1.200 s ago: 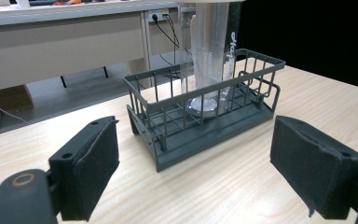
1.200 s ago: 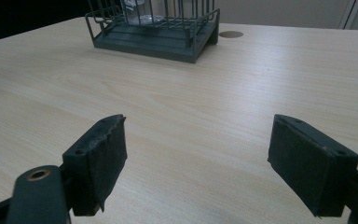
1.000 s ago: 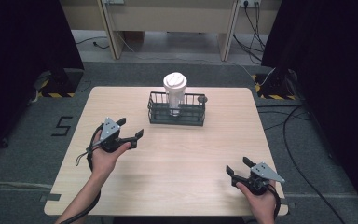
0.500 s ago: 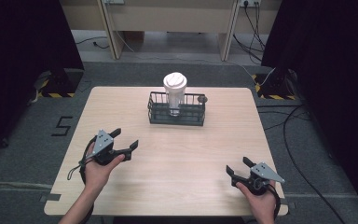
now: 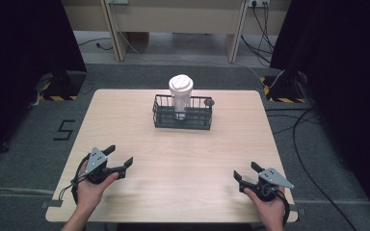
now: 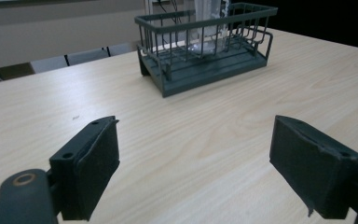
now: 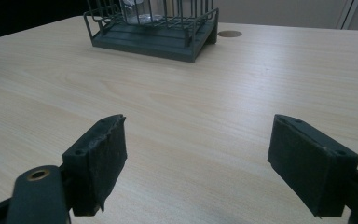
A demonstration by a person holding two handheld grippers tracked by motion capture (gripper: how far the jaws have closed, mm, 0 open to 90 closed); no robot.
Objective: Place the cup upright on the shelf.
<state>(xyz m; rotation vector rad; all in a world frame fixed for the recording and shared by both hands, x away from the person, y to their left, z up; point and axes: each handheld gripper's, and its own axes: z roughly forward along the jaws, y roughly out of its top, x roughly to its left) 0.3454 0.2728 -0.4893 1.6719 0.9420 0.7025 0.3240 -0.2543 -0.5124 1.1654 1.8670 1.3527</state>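
Both tongs point(image 5: 118, 158) point(image 5: 244, 172) agape, wire basket point(image 5: 182, 118) beyond.

The cup point(image 6: 209, 23) is cut off by the top edge in both tool views. Its base is screened by the basket point(image 5: 182, 112) wires; contents cannot be determined.

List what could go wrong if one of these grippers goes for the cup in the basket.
The lidded cup stands tall, well above the wire basket's rim, so a sideways nudge from the left gripper or right gripper might tip it. The basket looks light and sits loose on the table, so it could slide or lift along with the cup. Open jaws could also snag the wires.
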